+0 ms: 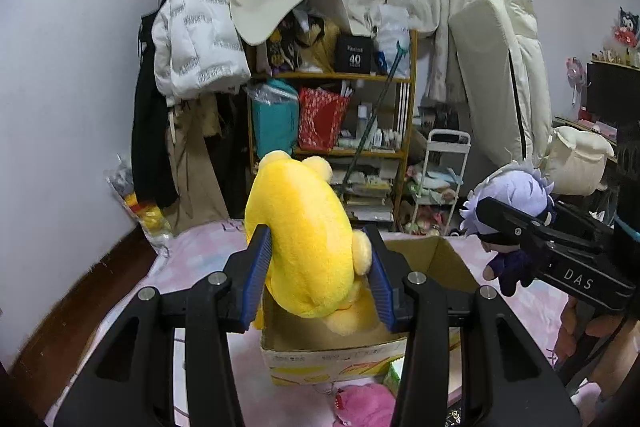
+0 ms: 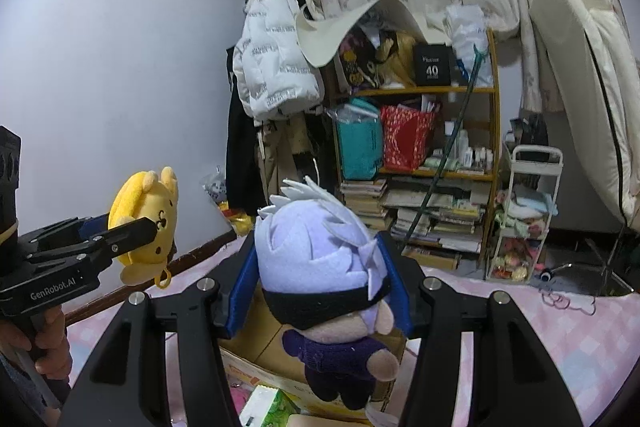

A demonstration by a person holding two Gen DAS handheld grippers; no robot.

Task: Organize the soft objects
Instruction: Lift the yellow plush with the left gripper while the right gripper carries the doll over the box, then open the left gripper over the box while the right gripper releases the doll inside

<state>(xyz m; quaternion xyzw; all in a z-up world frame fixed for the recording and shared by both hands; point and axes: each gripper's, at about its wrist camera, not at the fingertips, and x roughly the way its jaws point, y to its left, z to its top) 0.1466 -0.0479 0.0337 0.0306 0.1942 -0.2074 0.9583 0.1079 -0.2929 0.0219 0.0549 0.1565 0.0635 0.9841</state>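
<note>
My left gripper (image 1: 318, 259) is shut on a yellow plush bear (image 1: 304, 239), its blue pads pressing both sides. The bear hangs over an open cardboard box (image 1: 448, 263) on the pink bed. In the right wrist view the same bear (image 2: 146, 223) shows at the left, held in the left gripper (image 2: 132, 227). My right gripper (image 2: 320, 279) is shut on a lavender-haired doll (image 2: 320, 255) with a black blindfold and dark purple body, above the box (image 2: 256, 343). The left wrist view shows that doll (image 1: 512, 203) at the right in the right gripper (image 1: 500, 219).
A pink plush (image 1: 364, 405) and a green tissue pack (image 2: 268, 407) lie before the box on the pink checked bedspread (image 1: 200, 259). Behind stand a cluttered wooden shelf (image 1: 332, 115), hanging coats (image 1: 196, 39), a white trolley (image 2: 524, 219) and an upright mattress (image 1: 504, 67). A hand (image 2: 44, 339) grips the left handle.
</note>
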